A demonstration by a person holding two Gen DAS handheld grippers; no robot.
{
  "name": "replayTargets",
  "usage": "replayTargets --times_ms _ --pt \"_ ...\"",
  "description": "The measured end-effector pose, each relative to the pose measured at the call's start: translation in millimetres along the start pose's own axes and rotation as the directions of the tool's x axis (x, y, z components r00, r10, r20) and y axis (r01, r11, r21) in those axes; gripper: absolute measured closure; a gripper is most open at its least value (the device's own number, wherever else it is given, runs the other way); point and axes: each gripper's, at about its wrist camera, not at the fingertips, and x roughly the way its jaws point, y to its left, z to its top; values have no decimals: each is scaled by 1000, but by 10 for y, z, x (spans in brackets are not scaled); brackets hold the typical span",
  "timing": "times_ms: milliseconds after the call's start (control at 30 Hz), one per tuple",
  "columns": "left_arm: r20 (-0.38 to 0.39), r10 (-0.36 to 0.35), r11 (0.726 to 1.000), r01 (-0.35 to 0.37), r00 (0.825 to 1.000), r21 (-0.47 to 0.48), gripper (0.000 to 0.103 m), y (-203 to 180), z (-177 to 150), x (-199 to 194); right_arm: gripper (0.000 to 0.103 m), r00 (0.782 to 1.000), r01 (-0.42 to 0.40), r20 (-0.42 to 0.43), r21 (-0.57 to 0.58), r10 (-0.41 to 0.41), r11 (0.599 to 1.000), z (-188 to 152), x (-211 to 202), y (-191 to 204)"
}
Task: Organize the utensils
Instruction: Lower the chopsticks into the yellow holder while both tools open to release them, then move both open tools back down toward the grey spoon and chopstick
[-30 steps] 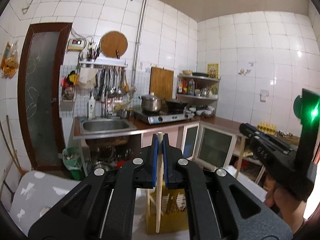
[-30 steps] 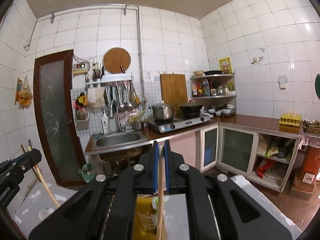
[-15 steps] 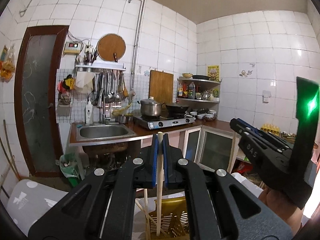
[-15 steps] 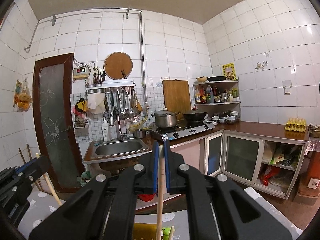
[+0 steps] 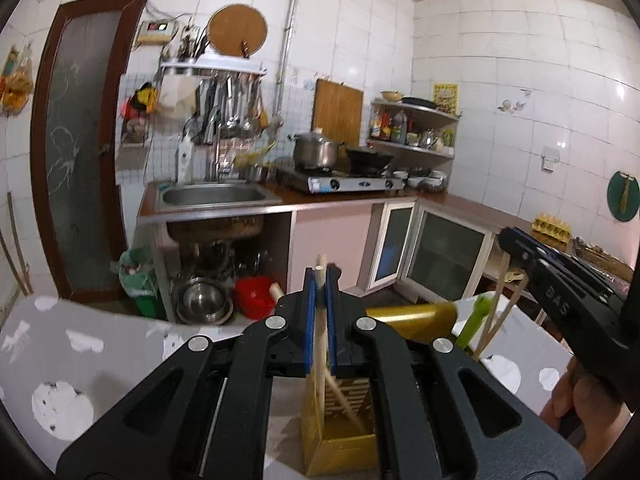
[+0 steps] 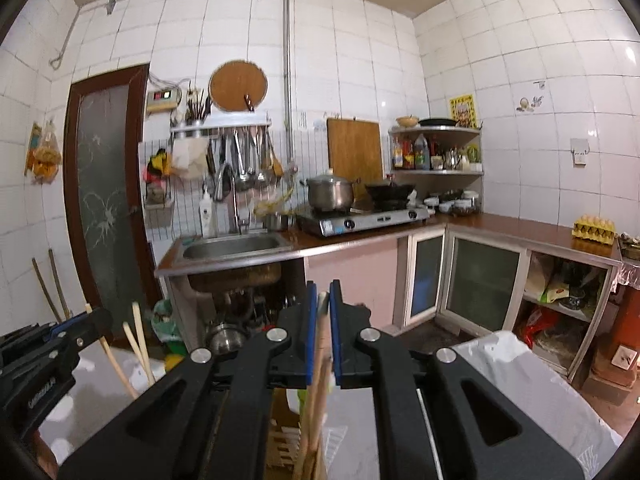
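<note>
My left gripper is shut on a pale wooden chopstick held upright; its lower end reaches into a yellow slotted utensil holder below the jaws. My right gripper is shut on another wooden chopstick, upright above the same holder. In the left wrist view the right gripper sits at the right, with chopsticks and a green utensil beside it. In the right wrist view the left gripper sits at the left with chopsticks.
A table with a grey patterned cloth lies under both grippers. Behind stand a counter with a sink, a gas stove with a pot and wok, hanging utensils, cabinets and a brown door.
Both grippers have tilted down and dropped lower toward the yellow holder, keeping their chopsticks. The holder and table now fill more of the lower view.
</note>
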Motion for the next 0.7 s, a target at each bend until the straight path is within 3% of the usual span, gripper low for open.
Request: replayTargets --times_ms 33,100,167,200,267,367,500,700 --pt "-9 12 1000 -12 1000 -5 90 23 -27 0 94 1000 3 -10 -5 -3 1000 -31 0 -8" --pt "-7 32 999 -32 999 -20 47 71 -43 -48 93 999 7 -35 -5 -7 1000 -68 -22 -40" --pt "28 60 998 -59 998 -35 28 111 -24 -166 64 999 16 -40 19 -15 1000 -67 -107 -130" --pt "39 74 997 -73 996 -32 17 129 -7 -220 43 999 24 -32 33 -23 999 -48 -169 -178" --pt "41 86 996 -85 995 -19 7 160 63 -336 41 999 34 -37 38 -32 999 -8 -255 -241" --pt "33 106 994 -106 994 -20 5 239 138 -536 39 997 60 -45 33 -59 998 47 -432 -316" --pt "-4 114 992 -114 993 -59 5 390 173 -770 24 994 95 -43 -1 -95 995 44 -692 -327" --pt "-69 144 985 -150 987 -89 5 504 -19 -1045 11 991 112 -74 -27 -114 993 -56 -1091 -285"
